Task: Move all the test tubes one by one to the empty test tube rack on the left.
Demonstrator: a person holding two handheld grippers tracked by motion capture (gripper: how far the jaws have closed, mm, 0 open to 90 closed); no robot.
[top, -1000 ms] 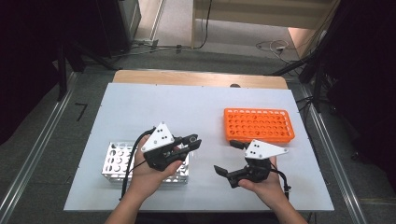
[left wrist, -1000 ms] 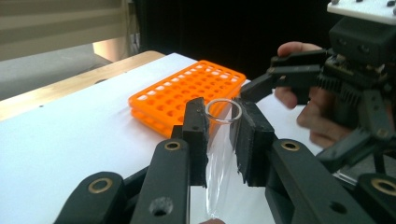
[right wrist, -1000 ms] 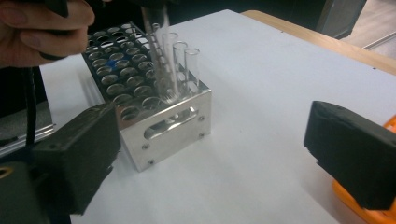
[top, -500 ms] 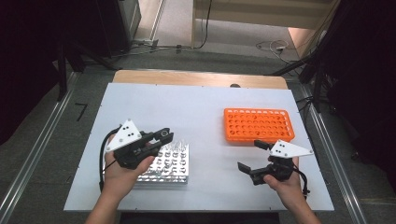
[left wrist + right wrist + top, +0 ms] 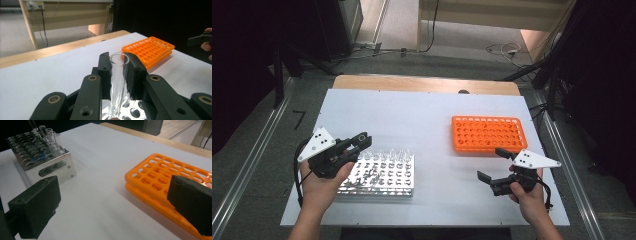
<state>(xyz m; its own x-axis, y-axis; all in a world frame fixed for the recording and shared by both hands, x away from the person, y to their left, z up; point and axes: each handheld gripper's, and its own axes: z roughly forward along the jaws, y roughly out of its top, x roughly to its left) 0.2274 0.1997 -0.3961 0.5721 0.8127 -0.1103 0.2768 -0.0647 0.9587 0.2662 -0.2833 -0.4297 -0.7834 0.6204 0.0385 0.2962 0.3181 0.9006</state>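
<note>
My left gripper [image 5: 117, 56] is shut on a clear glass test tube [image 5: 117, 75], held upright between its black jaws with the open rim at the top. In the high view my left gripper [image 5: 362, 140] hovers over the left end of a silver metal rack [image 5: 384, 177] with a few glass tubes standing in it. An empty orange rack [image 5: 488, 134] lies to the right. My right gripper [image 5: 493, 164] stands open just in front of that orange rack. Nothing is between its pads [image 5: 37, 207], and the orange rack [image 5: 160, 177] lies behind them.
The racks sit on a white table [image 5: 422, 115] with a wooden strip along its far edge. Glass tubes [image 5: 51, 137] stand in the metal rack [image 5: 47, 165] at its near corner. Floor cables and dark stands surround the table.
My left gripper has moved left, from the middle of the table to the left end of the metal rack. My right gripper has moved right, toward the table's right edge.
</note>
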